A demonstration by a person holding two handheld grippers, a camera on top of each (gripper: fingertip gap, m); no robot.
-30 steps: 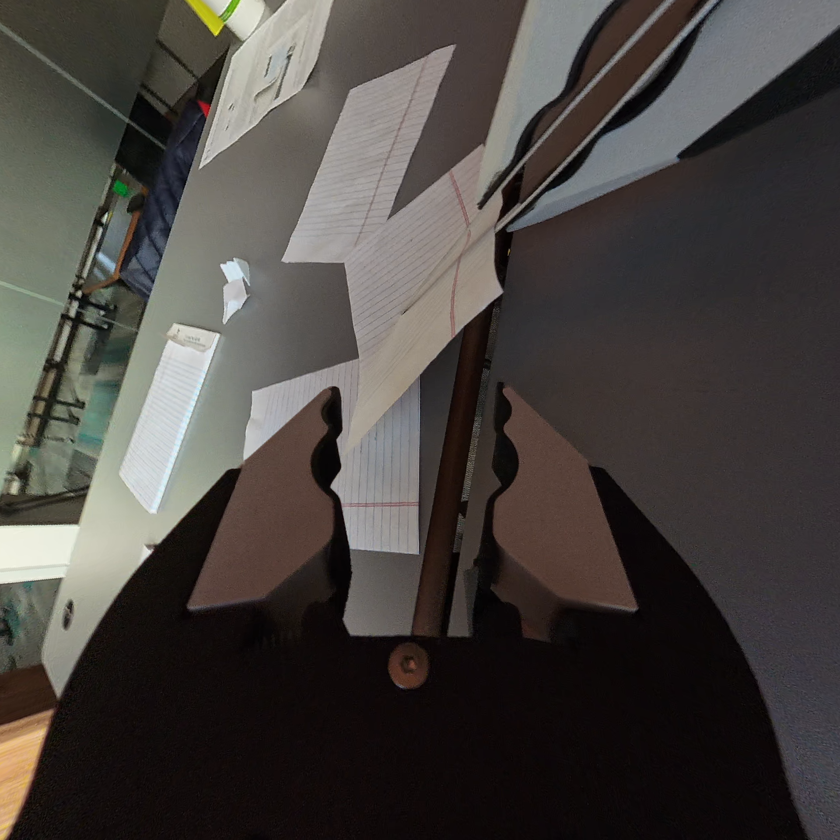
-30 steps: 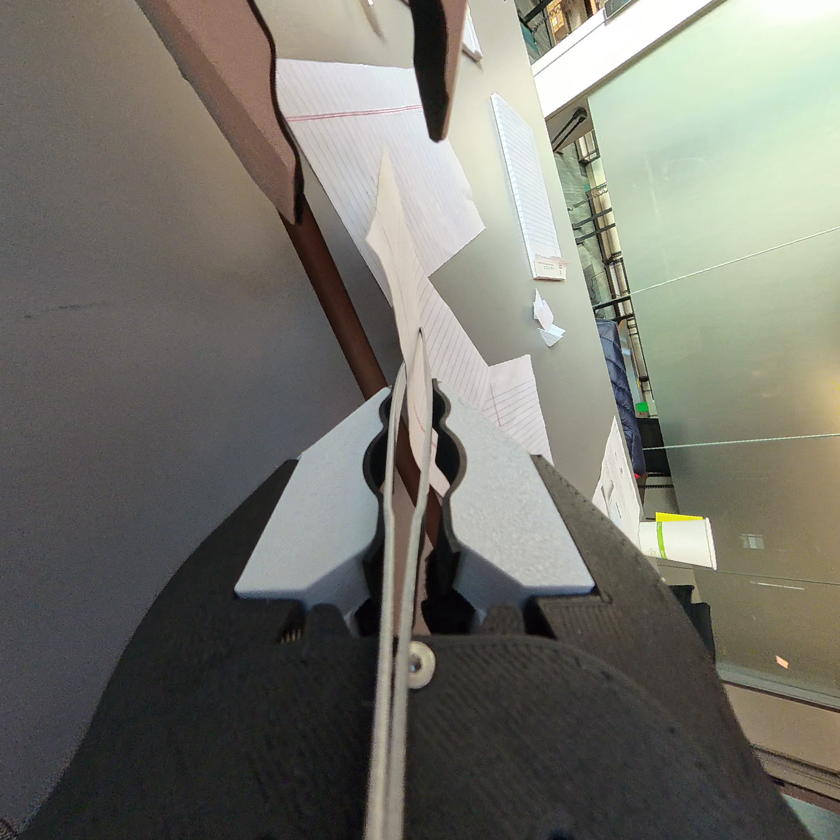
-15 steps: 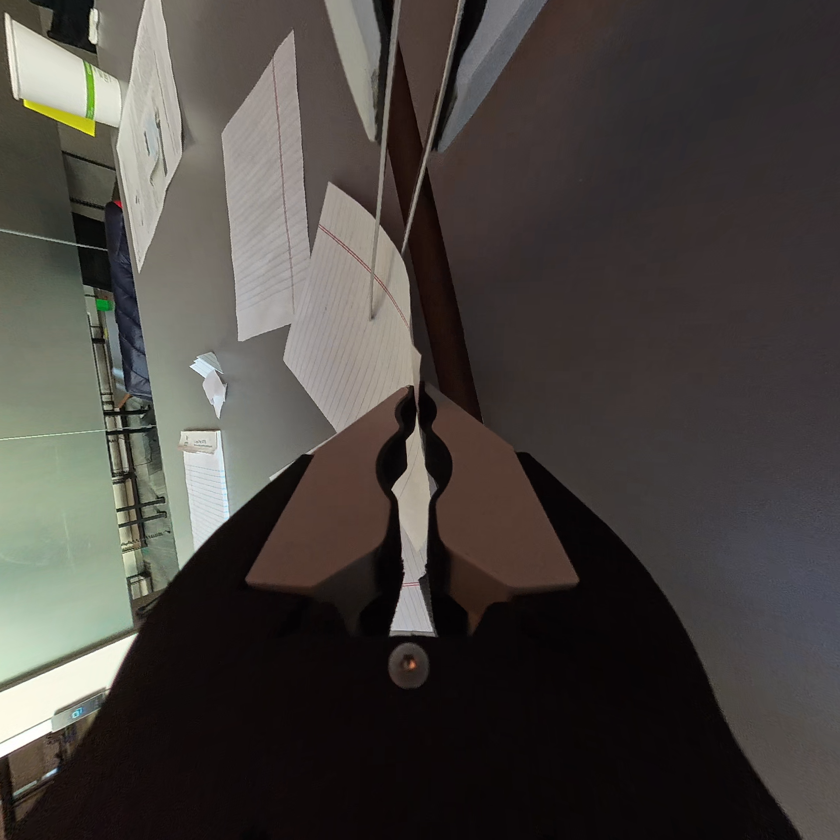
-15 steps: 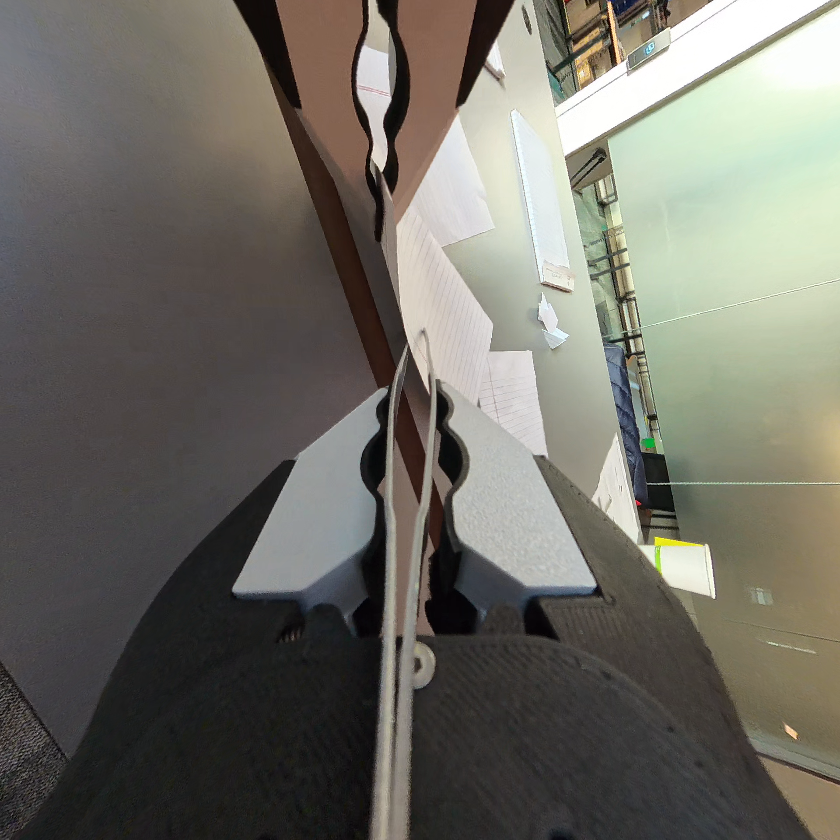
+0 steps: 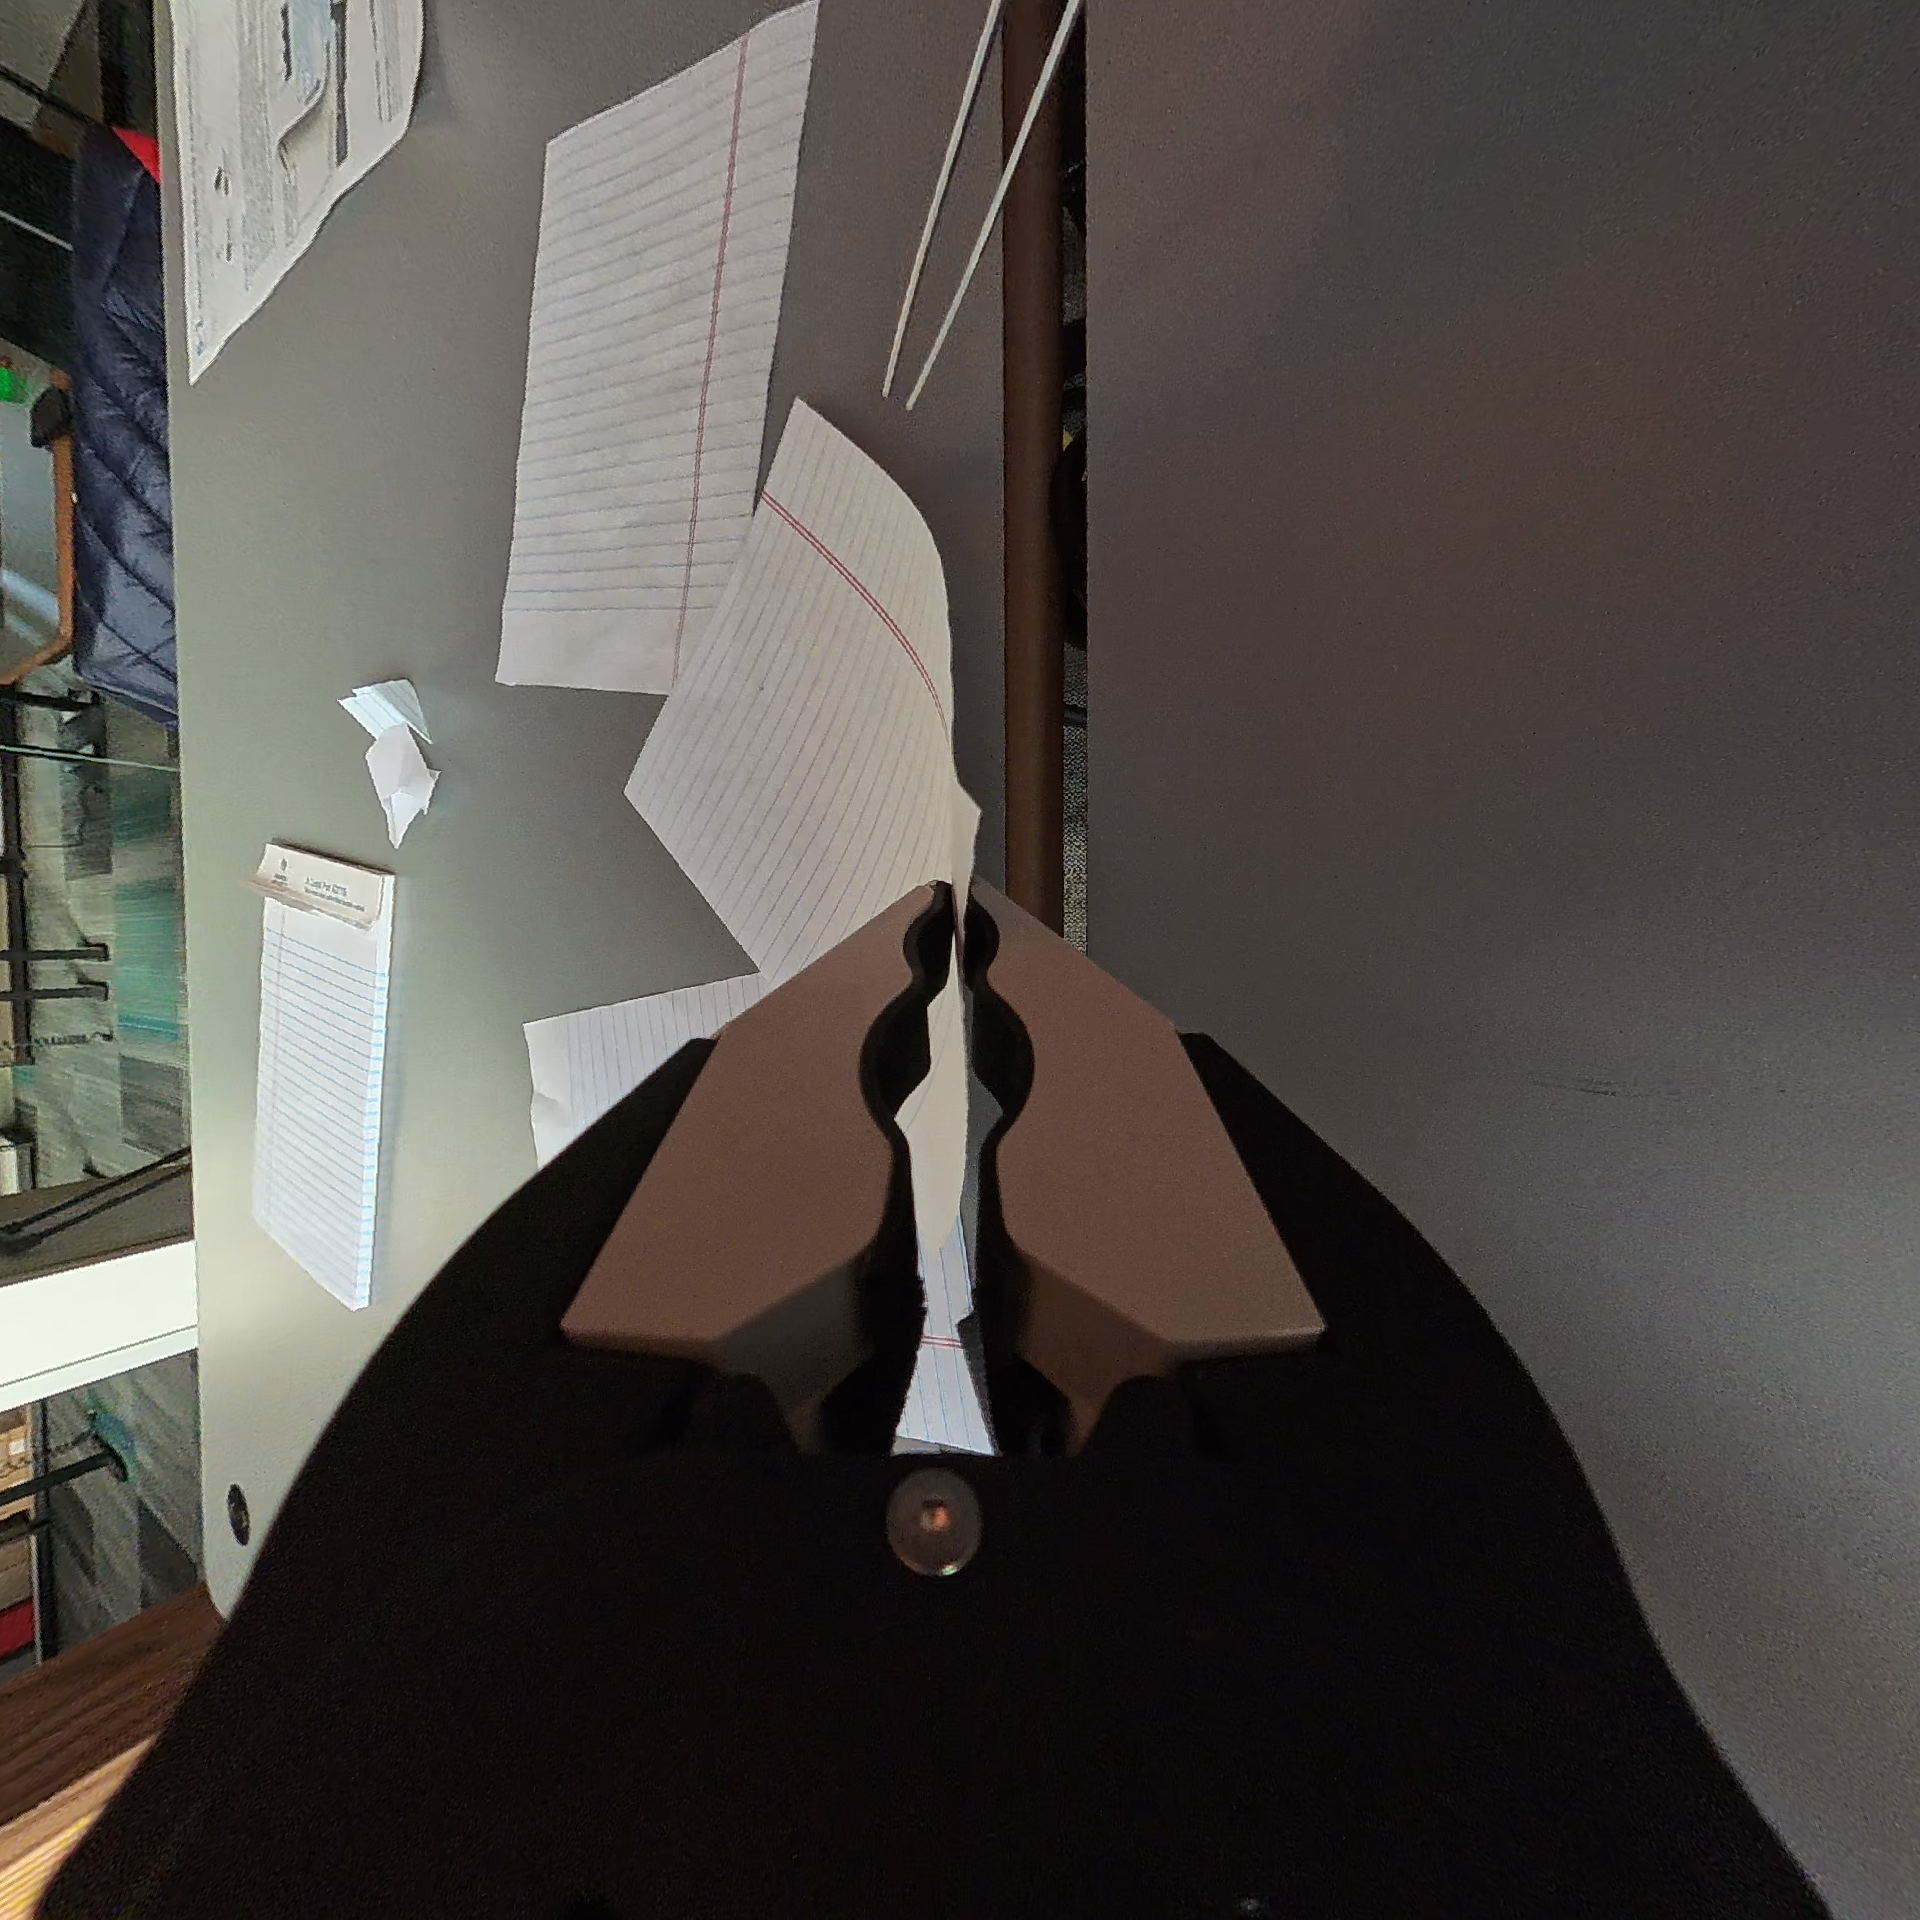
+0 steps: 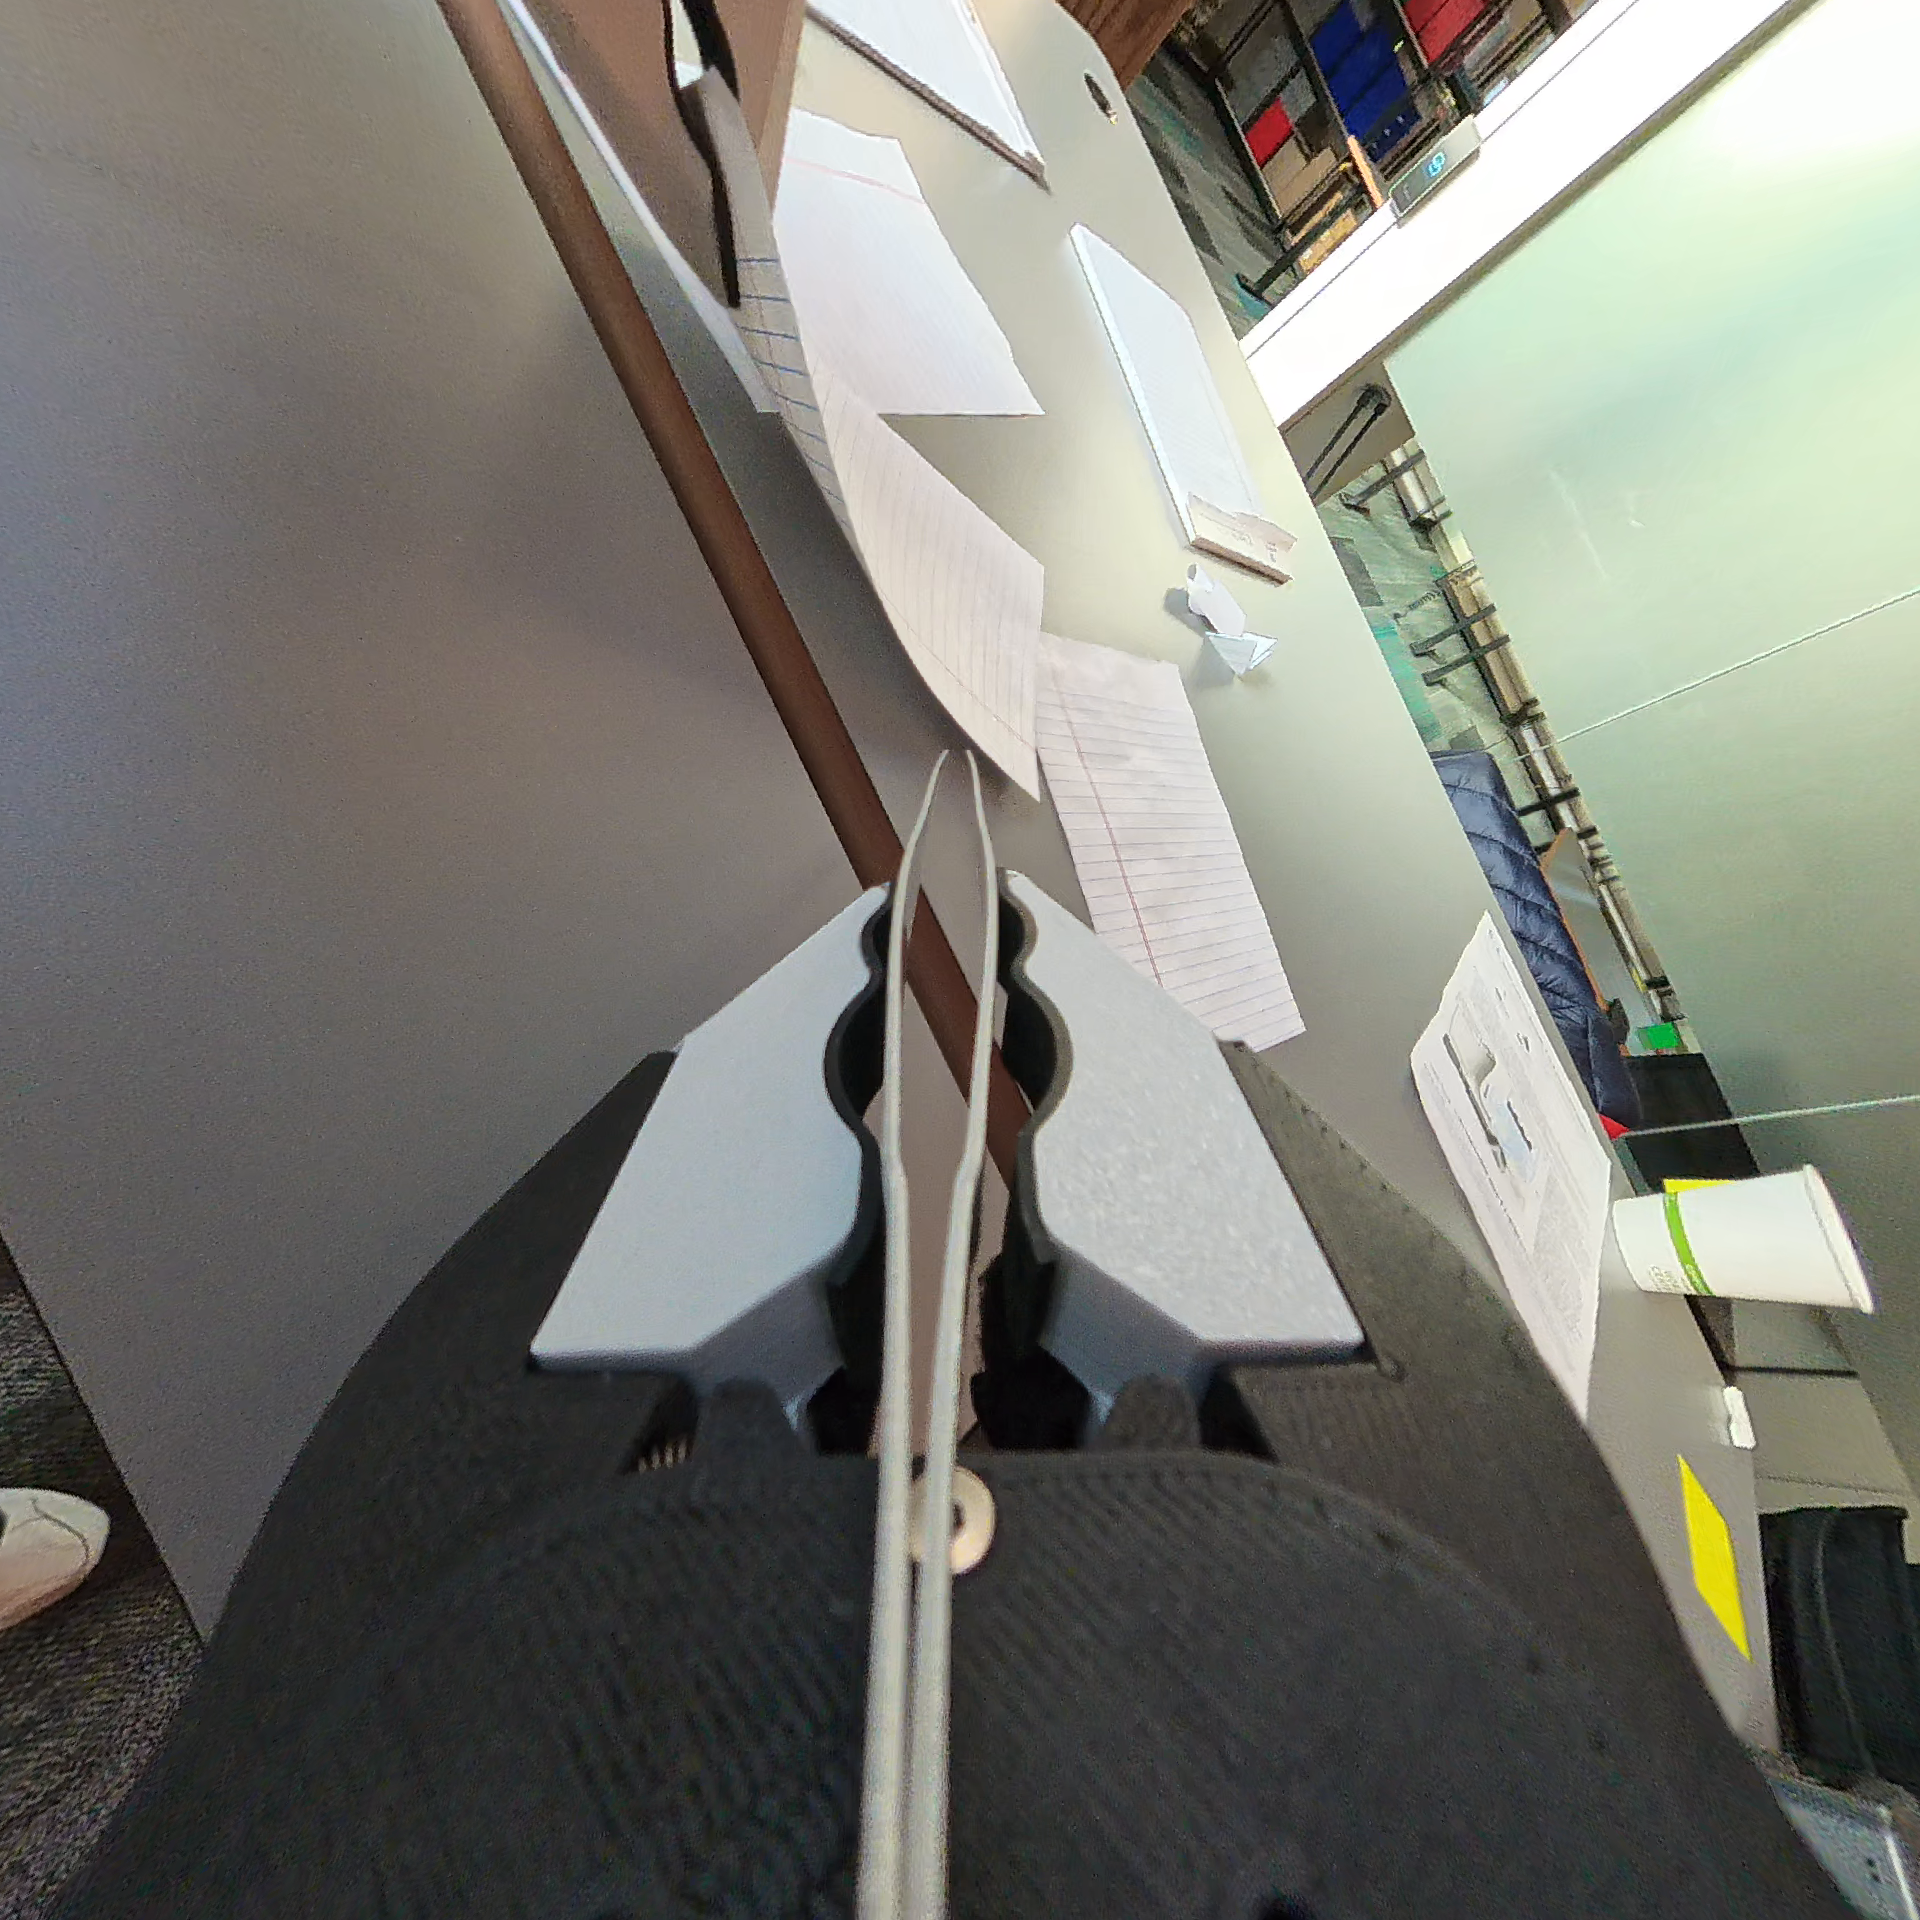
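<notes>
The left gripper [image 5: 954, 904] was clenched on a sheet of lined paper [image 5: 821, 717], its brown fingers [image 5: 790, 1122] pinched together at the tips with the sheet's edge running down between them. The sheet curled upward and away from the gripper, lifted clear of the grey worktop [image 5: 343, 540], with its red margin line showing. Over in the right wrist view, the same lined paper [image 6: 935, 582] hung in the air ahead, its lower corner just beside the tips of a pair of metal tweezers [image 6: 940, 1039]. The right gripper [image 6: 948, 894] was closed on those tweezers, its grey fingers [image 6: 727, 1164] pressing the two thin arms, which stayed slightly apart at the tips. From the left wrist view the tweezers [image 5: 961, 208] reached in from the top, tips near the sheet's upper corner but not touching it.

On the worktop lay another lined sheet [image 5: 649, 364] flat, a notepad [image 5: 317, 1081], a small crumpled scrap [image 5: 400, 753] and a printed page [image 5: 281, 145]. A white paper cup [image 6: 1745, 1236] with a green band lay at the far end, and a brown strip [image 5: 1034, 468] ran beside the worktop's edge
</notes>
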